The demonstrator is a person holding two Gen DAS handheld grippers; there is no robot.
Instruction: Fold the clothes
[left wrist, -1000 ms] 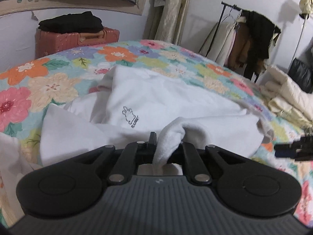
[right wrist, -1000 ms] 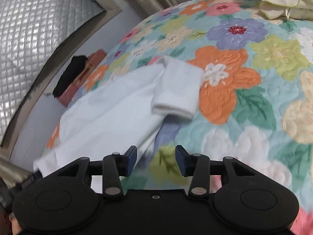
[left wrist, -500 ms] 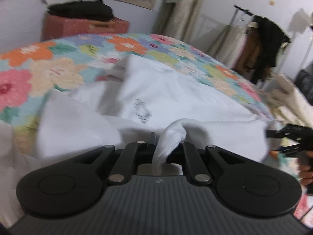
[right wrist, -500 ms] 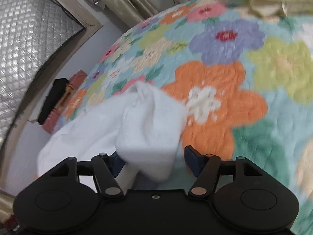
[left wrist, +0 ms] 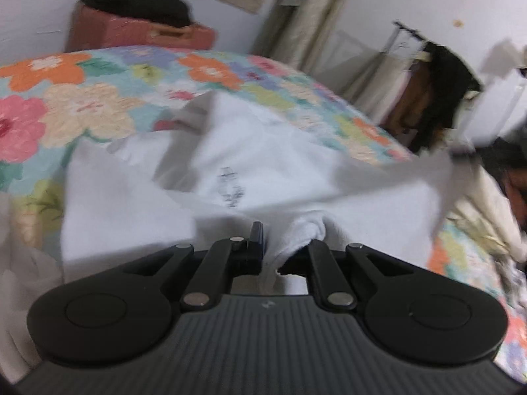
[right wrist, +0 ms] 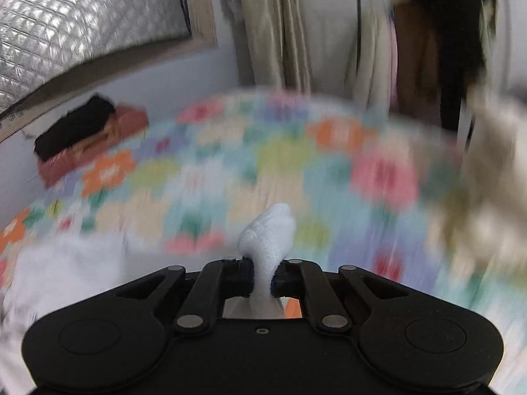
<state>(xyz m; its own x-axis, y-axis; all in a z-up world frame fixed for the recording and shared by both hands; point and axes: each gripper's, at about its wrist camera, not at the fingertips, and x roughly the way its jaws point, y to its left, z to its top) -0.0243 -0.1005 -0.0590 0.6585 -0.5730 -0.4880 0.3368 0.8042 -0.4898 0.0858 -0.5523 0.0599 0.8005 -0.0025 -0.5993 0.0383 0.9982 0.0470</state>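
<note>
While the flowered bed (left wrist: 82, 112) spreads ahead of both grippers, the white sweatshirt (left wrist: 270, 151) lies on it just beyond the left gripper (left wrist: 286, 250), which is pinched closed on a bunched edge. The right gripper (right wrist: 263, 275) is likewise clamped on a white fold, likely so the garment can be stretched flat between them. Motion blur hides the small chest print (left wrist: 232, 186) and which part each grips.

Motion blur smears the floral bedspread (right wrist: 263, 171) in the right wrist view, so its flowers are only colour patches. The small dark print (left wrist: 230, 187) on the white garment (left wrist: 263, 151) is unreadable (too blurred). The beige fabric (right wrist: 494, 177) at right is cut off by the edge.
</note>
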